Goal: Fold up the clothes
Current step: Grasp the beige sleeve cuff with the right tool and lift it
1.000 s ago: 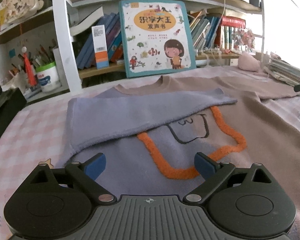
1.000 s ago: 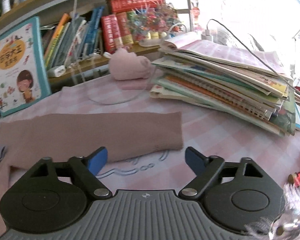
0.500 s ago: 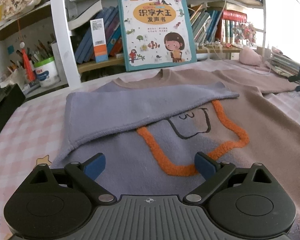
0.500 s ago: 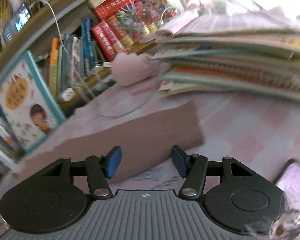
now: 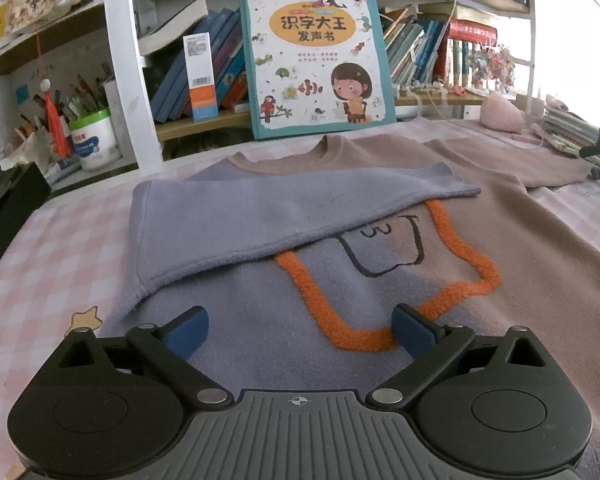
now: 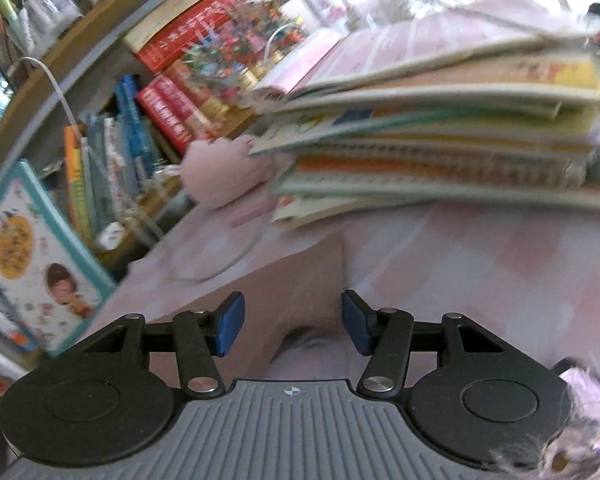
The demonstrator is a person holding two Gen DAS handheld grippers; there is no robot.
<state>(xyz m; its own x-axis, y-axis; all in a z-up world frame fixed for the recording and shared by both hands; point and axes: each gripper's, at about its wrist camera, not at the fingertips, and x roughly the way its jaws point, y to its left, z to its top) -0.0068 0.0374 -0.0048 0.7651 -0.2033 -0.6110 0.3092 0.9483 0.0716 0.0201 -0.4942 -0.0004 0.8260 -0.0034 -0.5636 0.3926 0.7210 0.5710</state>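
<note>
Sweater [image 5: 380, 272]: lies flat on my pink checked tablecloth [image 5: 52, 248], neckline toward the bookshelf, hem toward me, long axis running away from my left camera.
Left sleeve [image 5: 280, 208]: purple, folded across the chest, cuff pointing right, covering part of the orange outline.
Left gripper [image 5: 300, 330]: I see it spread wide over the lower front, grasping nothing.
Picture book [image 5: 316, 60]: propped upright behind the collar.
Right sleeve [image 6: 284, 292]: brown, stretched sideways, cuff end toward the stacked books [image 6: 440, 152].
Right gripper [image 6: 294, 328]: jaws part-closed, straddling the cuff; I see gaps beside both pads, so released.
</note>
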